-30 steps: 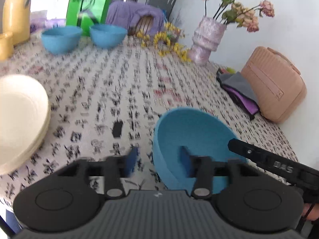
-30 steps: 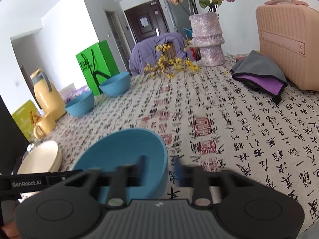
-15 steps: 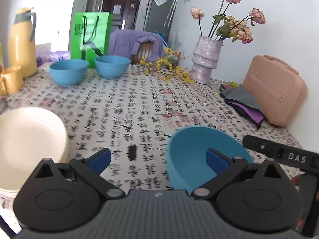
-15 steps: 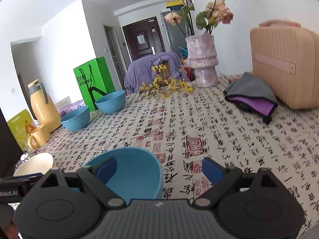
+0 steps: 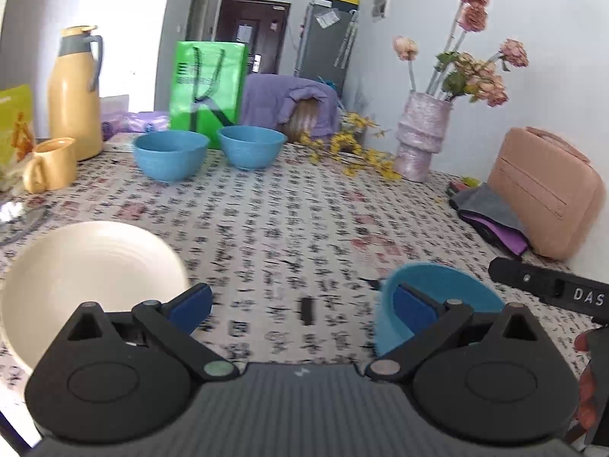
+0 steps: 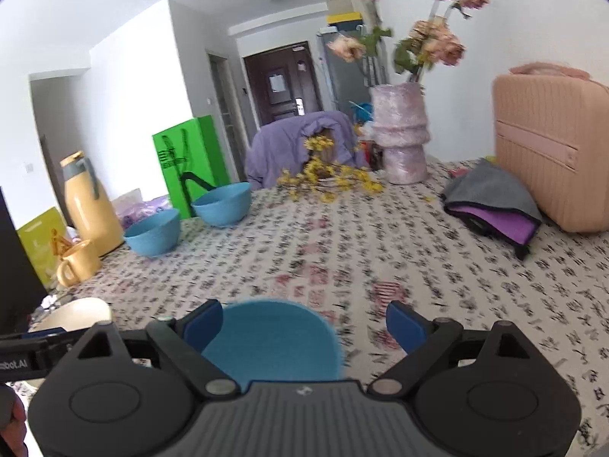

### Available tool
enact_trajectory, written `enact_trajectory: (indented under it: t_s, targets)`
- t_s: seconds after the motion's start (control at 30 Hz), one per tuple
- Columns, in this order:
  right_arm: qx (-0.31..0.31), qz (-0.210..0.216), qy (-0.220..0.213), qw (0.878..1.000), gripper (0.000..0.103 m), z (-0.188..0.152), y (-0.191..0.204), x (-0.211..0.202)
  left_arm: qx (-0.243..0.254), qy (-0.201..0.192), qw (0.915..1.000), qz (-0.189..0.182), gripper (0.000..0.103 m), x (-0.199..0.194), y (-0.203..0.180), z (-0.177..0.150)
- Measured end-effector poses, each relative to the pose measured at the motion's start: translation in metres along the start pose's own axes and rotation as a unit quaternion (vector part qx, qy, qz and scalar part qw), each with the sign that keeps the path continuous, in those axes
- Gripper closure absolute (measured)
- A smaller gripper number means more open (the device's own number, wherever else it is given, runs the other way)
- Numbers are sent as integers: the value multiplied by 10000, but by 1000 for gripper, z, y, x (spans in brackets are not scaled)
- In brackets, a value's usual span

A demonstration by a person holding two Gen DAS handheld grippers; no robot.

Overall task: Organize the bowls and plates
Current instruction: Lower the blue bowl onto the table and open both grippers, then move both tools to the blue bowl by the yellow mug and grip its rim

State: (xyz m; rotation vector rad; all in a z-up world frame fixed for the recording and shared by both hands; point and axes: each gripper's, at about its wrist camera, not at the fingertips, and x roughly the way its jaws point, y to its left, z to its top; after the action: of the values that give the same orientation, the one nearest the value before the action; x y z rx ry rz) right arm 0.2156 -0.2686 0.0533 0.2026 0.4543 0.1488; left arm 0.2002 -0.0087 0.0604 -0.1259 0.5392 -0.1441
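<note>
Both tools are spread wide with nothing between their pads: the left gripper (image 5: 302,306) and the right gripper (image 6: 304,321) hang over the table's near edge. A blue bowl (image 5: 437,297) sits there on the patterned tablecloth (image 5: 289,213), with cream plates (image 5: 87,278) beside it toward the left edge. Two more blue bowls (image 5: 169,154) stand at the far edge near a yellow jug (image 5: 76,91).

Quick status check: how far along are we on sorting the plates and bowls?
Done: the cream plates look stacked at the near left. In hand: nothing; left gripper and right gripper are both open, and the near blue bowl sits free on the tablecloth. Left: the three bowls are not stacked; the other two blue bowls stand side by side at the far end.
</note>
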Motion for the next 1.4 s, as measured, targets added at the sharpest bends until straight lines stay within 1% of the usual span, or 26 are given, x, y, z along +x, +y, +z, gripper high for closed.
enact_trajectory:
  t_s: [0.07, 0.23, 0.37, 0.5, 0.6, 0.73, 0.9, 0.97, 1.0, 1.03, 1.07, 1.1, 1.17, 1.2, 1.23, 1.3, 1.33, 1.37, 1.4]
  targets:
    - [-103, 182, -79, 9997, 10, 1, 16, 1, 27, -105, 9999, 63, 0, -8, 12, 2]
    - [-340, 681, -54, 9971, 10, 0, 60, 15, 15, -408, 9982, 450, 0, -27, 48, 9]
    - [-513, 1018, 70, 9935, 10, -5, 96, 30, -78, -450, 9966, 687, 0, -35, 83, 13]
    - [-549, 1093, 231, 9922, 10, -7, 121, 49, -261, -405, 9946, 923, 0, -31, 114, 17]
    - [-550, 1102, 308, 9919, 10, -3, 136, 62, -391, -381, 9944, 905, 0, -25, 136, 24]
    - [-396, 1265, 530, 9898, 10, 15, 149, 85, -506, -245, 9957, 733, 0, -5, 166, 47]
    - [250, 1642, 917, 9818, 11, 63, 160, 134, -491, 79, 9975, 512, 0, 42, 207, 98]
    - [475, 1666, 1049, 9793, 11, 84, 166, 160, -494, 184, 9981, 314, 0, 67, 223, 124]
    - [576, 1668, 1113, 9780, 11, 94, 169, 175, -489, 244, 9982, 256, 0, 80, 230, 136]
    - [653, 1648, 1190, 9769, 11, 103, 174, 191, -510, 304, 9979, 276, 0, 94, 236, 148]
    - [678, 1672, 1271, 9753, 11, 112, 178, 208, -506, 342, 9977, 279, 0, 108, 241, 159]
    - [649, 1707, 1380, 9734, 12, 119, 184, 226, -471, 418, 9978, 198, 0, 123, 247, 169]
    - [647, 1613, 1586, 9719, 13, 131, 194, 263, -400, 670, 9969, -44, 0, 158, 258, 188]
    - [638, 1619, 1715, 9697, 14, 135, 199, 283, -473, 769, 9959, -14, 0, 174, 263, 196]
    - [674, 1605, 1807, 9680, 17, 139, 202, 304, -563, 834, 9949, 85, 0, 191, 267, 203]
    - [770, 1478, 1969, 9662, 19, 143, 209, 344, -645, 931, 9935, 152, 0, 223, 274, 211]
    - [826, 1412, 2027, 9655, 24, 144, 211, 363, -651, 990, 9928, 187, 0, 239, 277, 214]
    - [907, 1356, 2075, 9645, 28, 145, 212, 381, -722, 1043, 9914, 325, 0, 254, 279, 215]
    - [921, 1302, 2132, 9639, 29, 144, 214, 397, -787, 1068, 9901, 460, 0, 266, 282, 216]
